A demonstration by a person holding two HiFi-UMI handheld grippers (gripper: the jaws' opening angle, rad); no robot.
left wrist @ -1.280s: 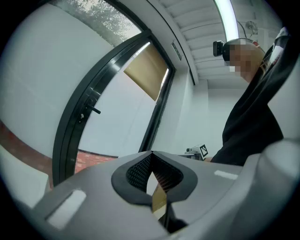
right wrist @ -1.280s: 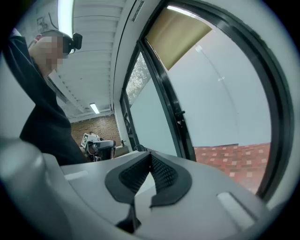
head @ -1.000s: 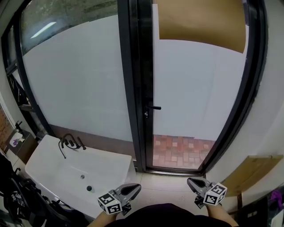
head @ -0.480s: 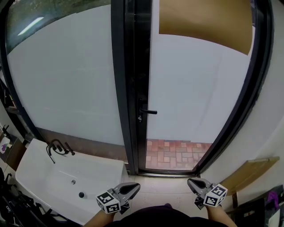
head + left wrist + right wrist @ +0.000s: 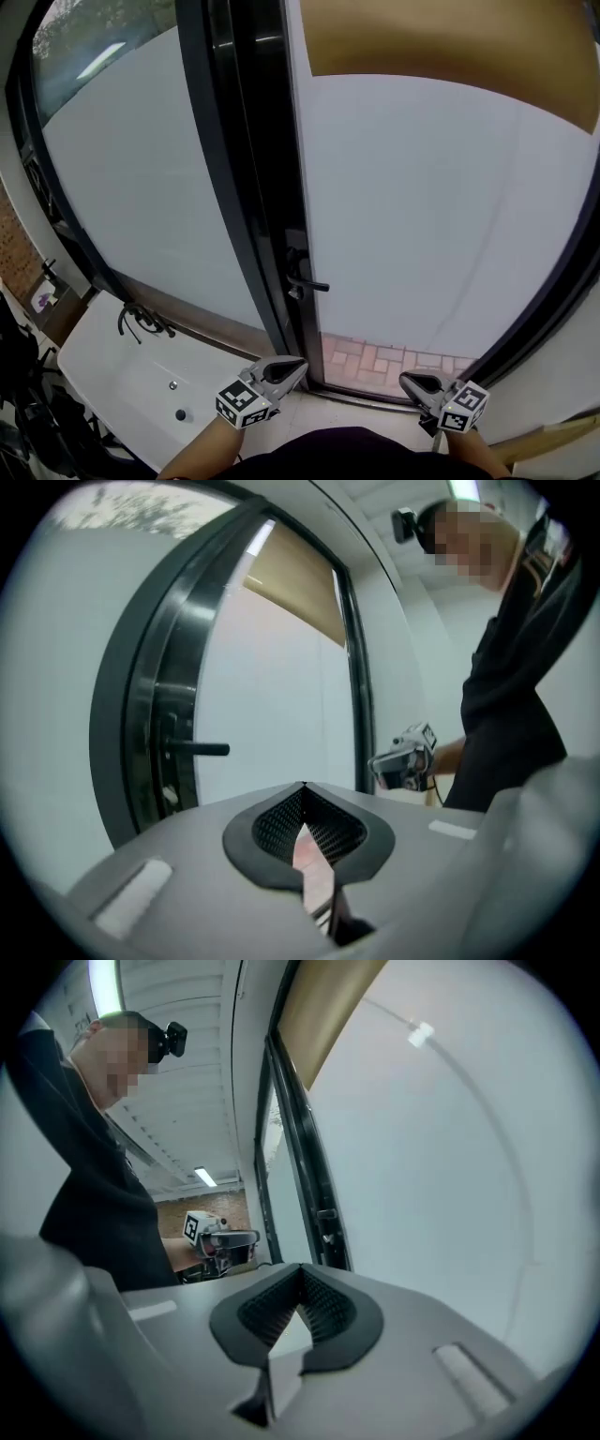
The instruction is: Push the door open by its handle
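The black-framed door (image 5: pixel 441 206) has frosted glass. Its black lever handle (image 5: pixel 309 284) juts right from the dark frame, and shows at the left of the left gripper view as a handle (image 5: pixel 202 749). My left gripper (image 5: pixel 298 367) is shut and empty, low in the head view, below and short of the handle without touching it. My right gripper (image 5: pixel 406 380) is also shut and empty, further right in front of the glass. In the left gripper view the jaws (image 5: pixel 302 786) meet at the tip; in the right gripper view the jaws (image 5: pixel 300 1267) do likewise.
A white sink (image 5: pixel 112 394) with a black tap (image 5: pixel 141 322) stands at the lower left, beside the door frame. Brown paper (image 5: pixel 450 37) covers the top of the glass. Red brick paving (image 5: pixel 375 361) shows through the door's clear bottom strip.
Both grippers and the head have moved closer to the door. The handle now looks larger and sits lower in the head view, just above the left gripper. Both grippers stay shut.
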